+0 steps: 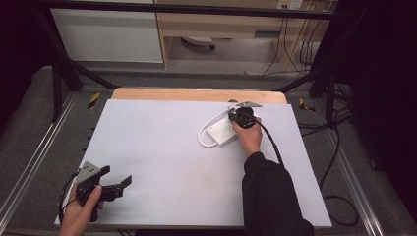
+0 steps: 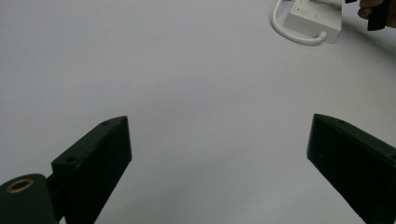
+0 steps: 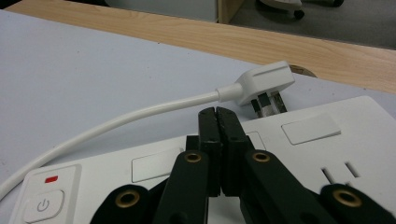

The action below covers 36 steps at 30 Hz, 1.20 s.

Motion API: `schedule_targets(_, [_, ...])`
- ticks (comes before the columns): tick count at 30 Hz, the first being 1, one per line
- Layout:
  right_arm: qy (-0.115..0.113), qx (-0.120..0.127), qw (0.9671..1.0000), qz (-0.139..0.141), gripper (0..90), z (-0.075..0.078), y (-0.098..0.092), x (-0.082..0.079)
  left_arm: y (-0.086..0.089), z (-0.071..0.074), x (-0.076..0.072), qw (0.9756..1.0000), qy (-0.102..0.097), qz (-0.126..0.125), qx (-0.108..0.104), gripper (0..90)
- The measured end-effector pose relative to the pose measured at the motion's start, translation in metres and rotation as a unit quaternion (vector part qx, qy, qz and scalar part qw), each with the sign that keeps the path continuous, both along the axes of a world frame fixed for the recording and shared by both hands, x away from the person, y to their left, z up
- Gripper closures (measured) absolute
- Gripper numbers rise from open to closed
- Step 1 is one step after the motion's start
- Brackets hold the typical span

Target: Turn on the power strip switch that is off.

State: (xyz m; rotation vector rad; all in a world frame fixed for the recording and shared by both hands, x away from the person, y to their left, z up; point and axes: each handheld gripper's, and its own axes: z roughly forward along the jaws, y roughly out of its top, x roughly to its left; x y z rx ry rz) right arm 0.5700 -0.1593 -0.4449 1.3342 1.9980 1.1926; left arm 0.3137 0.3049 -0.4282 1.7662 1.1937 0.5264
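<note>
A white power strip lies on the white mat at the right of centre. Its white cable loops round to a white plug that lies loose past the strip's far edge. My right gripper is shut with nothing between its jaws, its tips over the strip's top face near a socket cover. Whether they touch it I cannot tell. My left gripper is open and holds nothing, low over the mat at the front left.
The strip has a power button with a red mark at its near-left end. A wooden table edge runs behind the mat. Black frame bars and cables stand around the table.
</note>
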Motion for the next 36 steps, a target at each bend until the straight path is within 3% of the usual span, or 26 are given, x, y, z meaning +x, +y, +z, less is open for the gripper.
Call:
schedule_targets(20, [-0.003,0.01,0.9999,-0.004,90.0,-0.0018,-0.0005,-0.0008,-0.0006,0.0,-0.0002,1.0,-0.001,-0.002,0.0,6.4])
schedule_targets(36, [-0.008,-0.004,1.0,0.001,90.0,-0.0041,0.0007,-0.0022,-0.0003,-0.0001,-0.0001,1.0,0.0,0.0,0.002,6.5])
